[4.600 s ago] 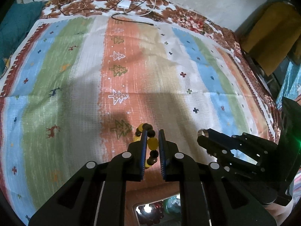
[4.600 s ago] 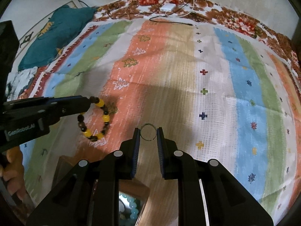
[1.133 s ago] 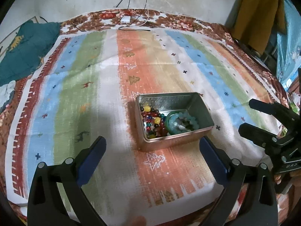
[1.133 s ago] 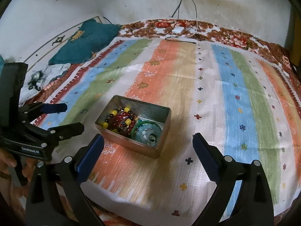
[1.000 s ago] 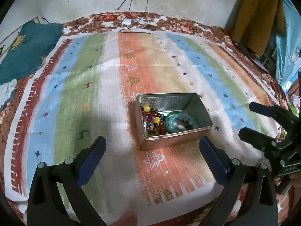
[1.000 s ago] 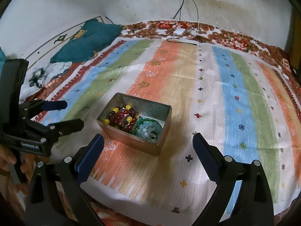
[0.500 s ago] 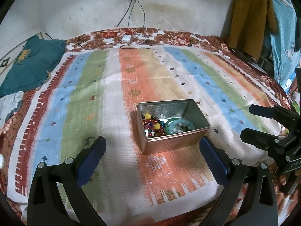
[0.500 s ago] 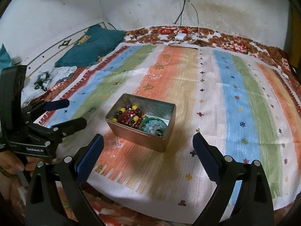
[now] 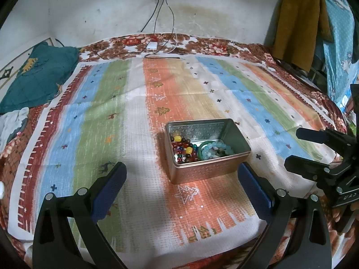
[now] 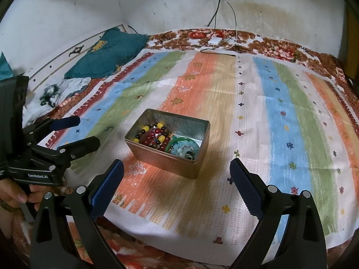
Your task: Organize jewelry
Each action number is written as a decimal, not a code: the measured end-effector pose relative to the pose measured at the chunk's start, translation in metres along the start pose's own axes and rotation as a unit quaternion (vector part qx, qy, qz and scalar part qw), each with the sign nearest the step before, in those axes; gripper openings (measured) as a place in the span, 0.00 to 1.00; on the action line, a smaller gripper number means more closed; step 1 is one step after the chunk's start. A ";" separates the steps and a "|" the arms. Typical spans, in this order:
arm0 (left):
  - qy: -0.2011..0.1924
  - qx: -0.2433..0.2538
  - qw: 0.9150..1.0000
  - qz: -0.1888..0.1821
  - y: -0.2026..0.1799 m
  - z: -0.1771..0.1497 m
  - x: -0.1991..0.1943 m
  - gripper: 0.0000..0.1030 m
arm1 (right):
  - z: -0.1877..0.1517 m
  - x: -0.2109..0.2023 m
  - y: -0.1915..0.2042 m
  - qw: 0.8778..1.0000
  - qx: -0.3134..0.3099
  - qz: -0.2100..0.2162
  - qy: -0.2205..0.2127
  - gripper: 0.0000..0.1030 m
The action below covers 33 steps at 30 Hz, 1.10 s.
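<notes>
Metal tin [image 9: 207, 163]: near the striped cloth's [image 9: 112, 112] front edge, on its orange band, lidless. Holds beaded bracelets [image 10: 154, 135] and a green bangle [image 9: 201, 151], apparently gathered for storage. Left gripper [image 9: 179, 179] and right gripper [image 10: 177, 179]: both spread wide, empty, held back near the front edge. Bed against a stained white wall [image 9: 112, 11]; teal pillow [image 10: 112, 53] at the far left corner.

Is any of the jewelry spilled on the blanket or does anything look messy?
Nothing looks spilled. The beaded bracelets and the green bangle all lie inside the open rectangular metal tin, which sits flat on the striped blanket. No beads show on the cloth. Both the left gripper and right gripper are open and empty.
</notes>
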State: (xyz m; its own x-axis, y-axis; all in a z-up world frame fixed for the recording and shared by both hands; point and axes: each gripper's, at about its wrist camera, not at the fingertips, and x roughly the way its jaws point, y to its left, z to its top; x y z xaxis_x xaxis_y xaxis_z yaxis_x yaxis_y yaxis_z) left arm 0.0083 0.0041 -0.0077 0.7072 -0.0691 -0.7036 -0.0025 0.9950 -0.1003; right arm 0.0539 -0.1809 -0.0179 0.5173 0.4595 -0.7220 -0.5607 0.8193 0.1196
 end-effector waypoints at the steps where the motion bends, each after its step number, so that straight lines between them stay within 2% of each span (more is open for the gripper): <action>1: 0.001 -0.001 1.000 0.000 0.000 0.000 0.000 0.94 | 0.000 0.001 0.000 1.000 0.000 -0.002 0.002 0.93; 33: 0.007 -0.002 1.000 0.001 0.004 -0.001 0.003 0.94 | -0.002 0.001 -0.001 1.000 -0.002 -0.013 0.000 0.94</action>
State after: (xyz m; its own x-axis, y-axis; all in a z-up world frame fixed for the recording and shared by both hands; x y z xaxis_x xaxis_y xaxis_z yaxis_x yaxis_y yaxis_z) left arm 0.0096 0.0073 -0.0111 0.6969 -0.0673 -0.7140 -0.0074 0.9949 -0.1009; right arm 0.0541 -0.1821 -0.0199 0.5306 0.4384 -0.7254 -0.5498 0.8294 0.0991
